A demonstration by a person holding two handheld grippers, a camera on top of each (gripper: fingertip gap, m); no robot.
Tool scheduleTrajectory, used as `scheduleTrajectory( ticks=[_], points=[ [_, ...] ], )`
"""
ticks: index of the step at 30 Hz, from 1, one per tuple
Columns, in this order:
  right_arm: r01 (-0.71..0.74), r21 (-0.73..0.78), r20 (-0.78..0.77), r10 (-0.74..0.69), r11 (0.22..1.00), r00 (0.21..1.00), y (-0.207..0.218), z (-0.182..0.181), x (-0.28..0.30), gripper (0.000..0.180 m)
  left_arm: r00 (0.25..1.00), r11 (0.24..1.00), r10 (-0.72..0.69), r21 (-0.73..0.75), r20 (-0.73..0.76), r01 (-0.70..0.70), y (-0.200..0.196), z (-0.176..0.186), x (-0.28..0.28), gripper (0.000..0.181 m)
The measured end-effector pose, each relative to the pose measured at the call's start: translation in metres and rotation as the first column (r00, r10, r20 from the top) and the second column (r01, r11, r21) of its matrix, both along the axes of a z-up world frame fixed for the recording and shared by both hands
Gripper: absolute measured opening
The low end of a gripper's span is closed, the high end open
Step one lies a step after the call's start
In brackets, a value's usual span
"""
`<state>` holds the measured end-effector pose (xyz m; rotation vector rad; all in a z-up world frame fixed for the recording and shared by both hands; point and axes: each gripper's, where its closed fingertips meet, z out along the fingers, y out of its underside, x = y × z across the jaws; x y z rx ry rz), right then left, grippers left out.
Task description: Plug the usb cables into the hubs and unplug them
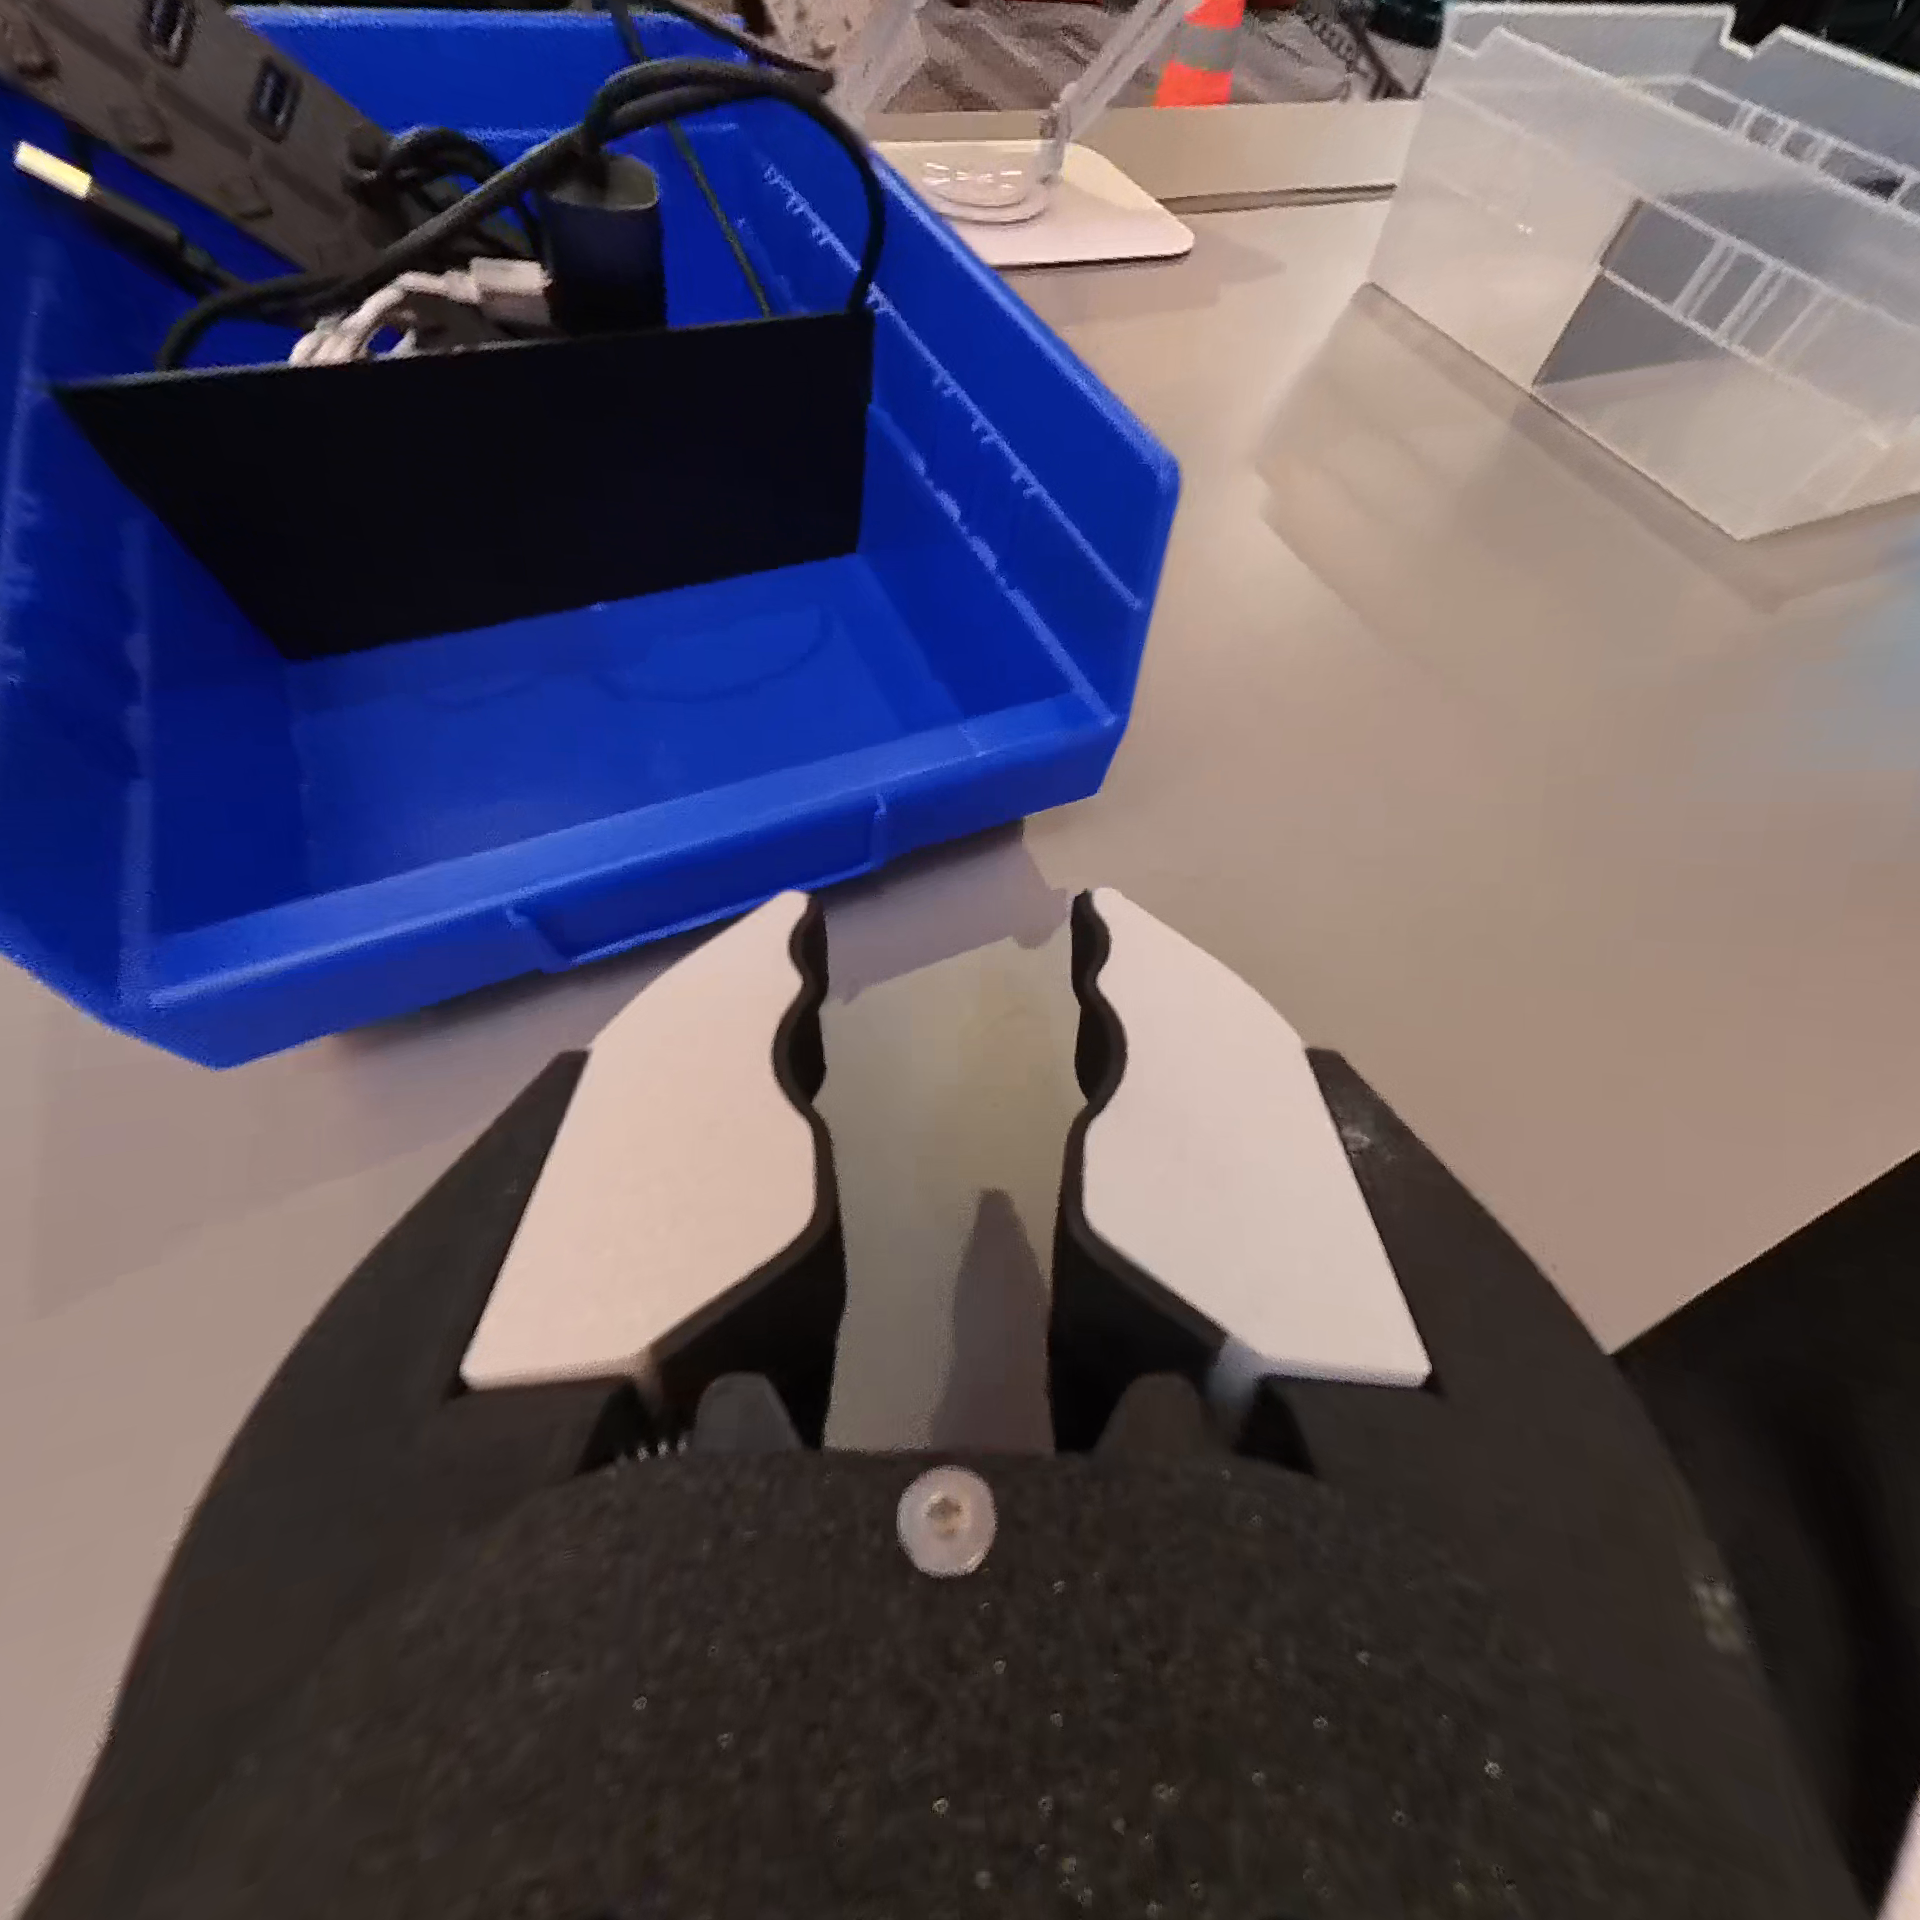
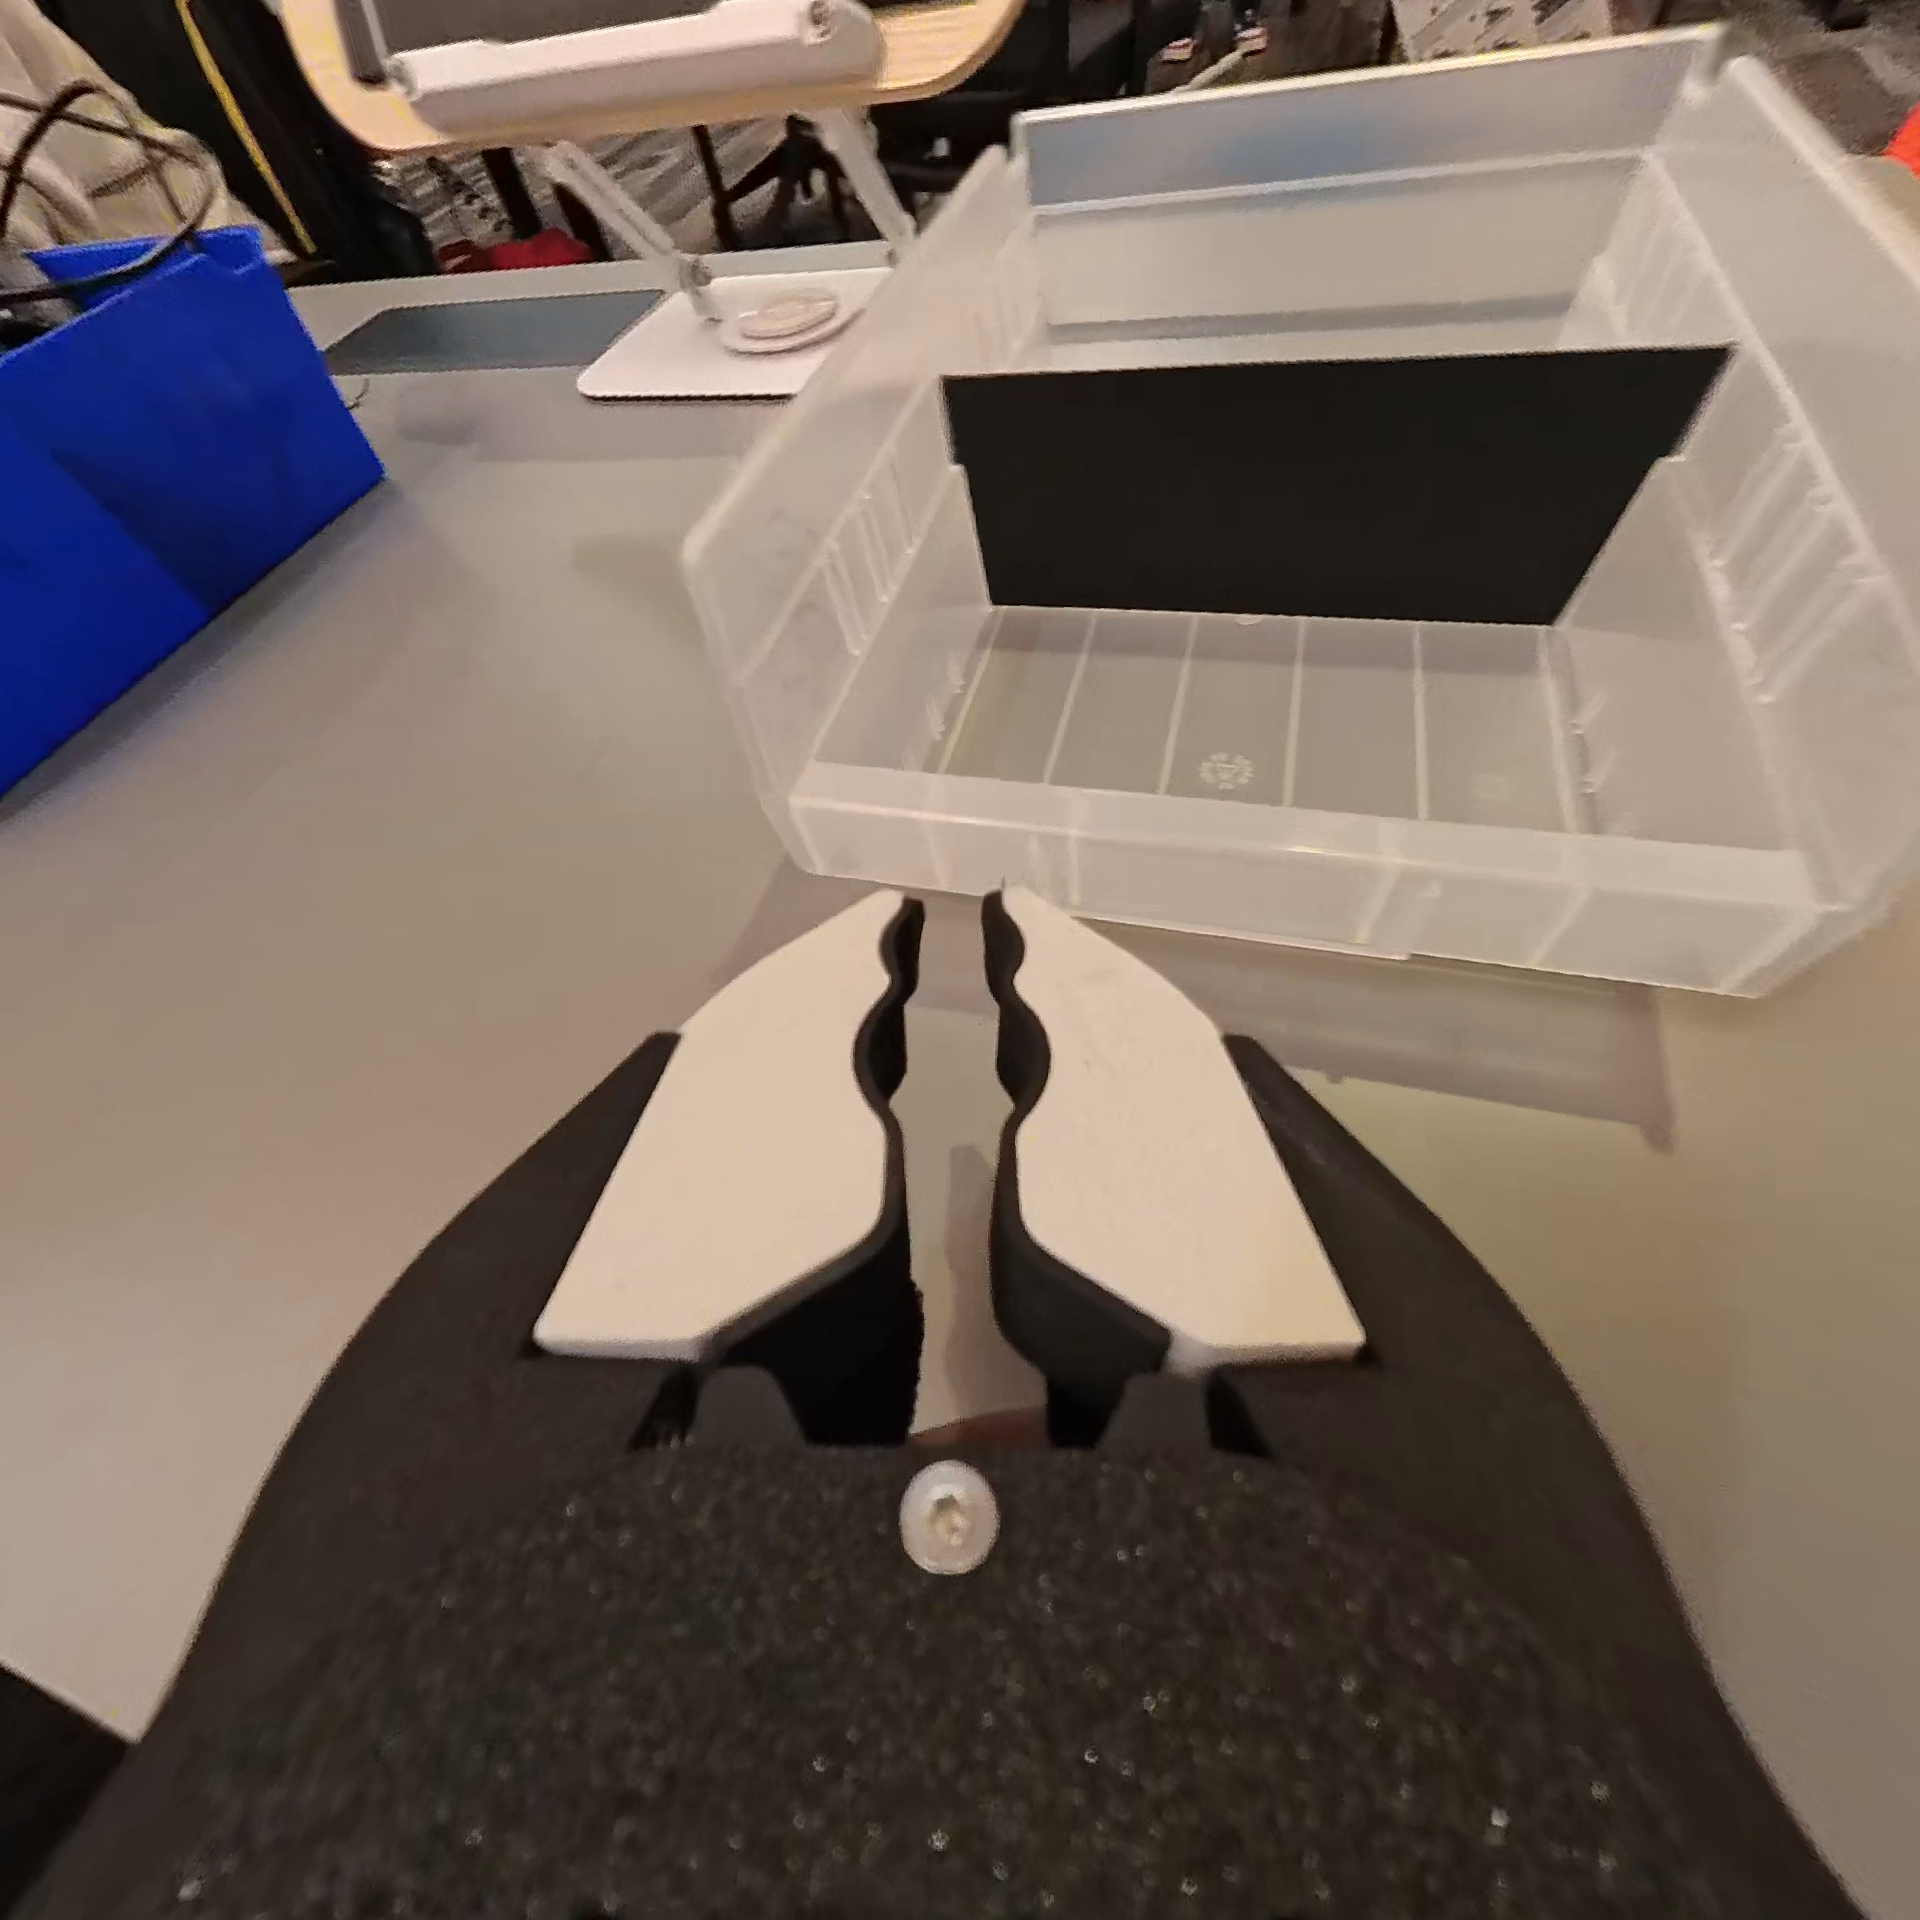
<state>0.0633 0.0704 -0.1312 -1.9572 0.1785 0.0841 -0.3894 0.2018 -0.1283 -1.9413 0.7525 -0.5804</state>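
Left wrist view shows the left gripper (image 1: 945, 914) hovering low over the pale grey table (image 1: 1455, 831), its white-faced fingers apart with nothing between them, aimed at the near rim of a deep blue plastic bin (image 1: 623, 831) that sits toward the table's left side. A black divider panel (image 1: 499, 488) splits that bin; the near compartment holds nothing, while the far one holds the task's things: a tangle of black usb cables (image 1: 665, 114), some white cable, a dark cylindrical piece, and a long dark hub (image 1: 208, 114) leaning over the bin's far left corner with a row of ports showing. A metal plug (image 1: 52, 171) pokes up free beside the hub, so as far as can be seen it is not plugged in. Right wrist view shows the right gripper (image 2: 951, 914), jaws parted only narrowly and holding nothing, just short of a clear plastic bin (image 2: 1351, 894) toward the table's right side, which also has a black divider (image 2: 1288, 488); nothing lies in its near compartment. Judging from this, the work has hardly begun: neither tool holds a cable or the hub, and plugging and unplugging both appear to remain. No readable brand or label shows; a faint moulded mark on the clear bin's floor is too small to make out.
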Motion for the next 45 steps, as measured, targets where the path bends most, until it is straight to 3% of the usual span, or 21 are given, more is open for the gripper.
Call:
scheduleTrajectory(
  ticks=[6, 11, 17, 20, 24, 29, 35, 40, 43, 45],
  points=[
    [-0.061, -0.006, 0.069, 0.062, 0.998, 0.996, 0.005, -0.002, -0.023, 0.013, 1.000, 1.000, 0.007, 0.030, 0.023, -0.008, 0.016, 0.019, 0.019, 0.045],
    [-0.091, 0.002, 0.055, 0.091, 0.996, 0.994, 0.012, -0.002, -0.032, 0.018, 0.991, 0.993, 0.117, 0.024, -0.057, -0.116, 0.075, 0.045, 0.033, 0.045],
    [-0.117, 0.007, 0.004, 0.117, 0.993, 0.993, 0.016, -0.003, -0.037, 0.018, 0.977, 0.983, 0.137, -0.097, -0.162, -0.154, 0.154, 0.023, 0.055, 0.057],
    [-0.134, 0.003, -0.025, 0.134, 0.991, 0.991, 0.017, -0.005, -0.039, 0.017, 0.981, 0.979, 0.133, -0.133, -0.144, -0.152, 0.178, 0.023, 0.060, 0.052],
    [-0.151, -0.016, -0.060, 0.150, 0.988, 0.987, 0.018, -0.009, -0.040, 0.016, 0.988, 0.988, 0.107, -0.101, -0.116, -0.118, 0.194, 0.036, 0.068, 0.042],
    [-0.178, -0.015, -0.127, 0.175, 0.984, 0.976, 0.020, -0.010, -0.045, 0.014, 0.964, 0.992, 0.086, -0.068, -0.252, -0.107, 0.200, 0.017, 0.071, 0.035],
    [-0.204, -0.017, -0.159, 0.199, 0.979, 0.967, 0.020, -0.011, -0.052, 0.014, 0.931, 0.991, 0.096, -0.053, -0.353, -0.122, 0.192, 0.026, 0.069, 0.033],
    [-0.208, -0.015, -0.169, 0.203, 0.978, 0.965, 0.017, -0.011, -0.054, 0.013, 0.983, 0.998, -0.044, -0.061, -0.176, 0.034, 0.152, 0.086, 0.085, 0.033],
    [-0.214, -0.012, -0.194, 0.208, 0.977, 0.959, 0.015, -0.011, -0.055, 0.013, 0.996, 0.992, -0.060, -0.104, 0.060, 0.066, 0.142, 0.134, 0.081, 0.033],
    [-0.220, -0.010, -0.213, 0.213, 0.976, 0.954, 0.014, -0.011, -0.057, 0.013, 0.964, 0.987, -0.086, -0.112, 0.251, 0.117, 0.138, 0.167, 0.078, 0.033]
  ],
)
